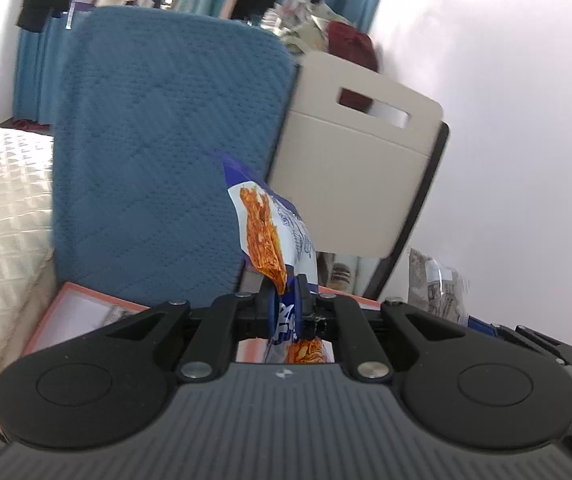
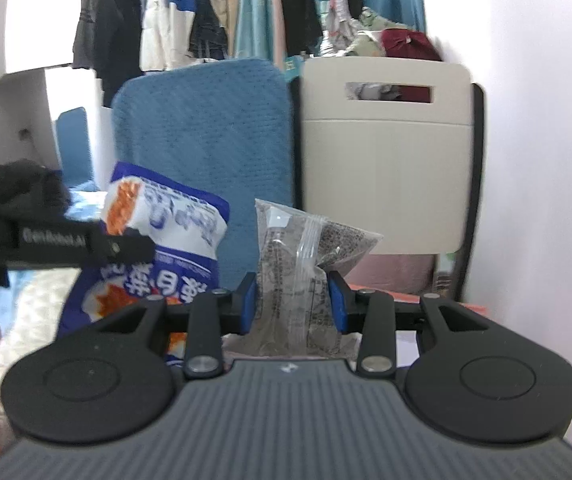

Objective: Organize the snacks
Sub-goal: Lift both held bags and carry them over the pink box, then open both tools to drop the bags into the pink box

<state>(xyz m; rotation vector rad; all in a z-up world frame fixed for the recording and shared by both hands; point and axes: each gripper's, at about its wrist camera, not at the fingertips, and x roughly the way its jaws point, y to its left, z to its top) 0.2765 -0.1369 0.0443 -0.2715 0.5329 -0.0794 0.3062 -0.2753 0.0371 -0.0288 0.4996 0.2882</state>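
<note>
The left gripper (image 1: 288, 304) was pinched nearly shut on a blue-and-white snack bag (image 1: 274, 232), held up before a blue cushion (image 1: 158, 152). The right gripper (image 2: 292, 306), jaws partly open, clamped a clear grey packet (image 2: 302, 260) before a beige chair (image 2: 386, 168).

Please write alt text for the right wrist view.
The right gripper pinches a clear snack bag. To its left, the left gripper holds a blue snack bag; a blue cushion and a beige chair stand behind.

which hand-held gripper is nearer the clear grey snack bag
Right. The right hand-held gripper is clamped on the clear grey snack bag; the left hand-held gripper holds the blue snack packet beside it.
</note>
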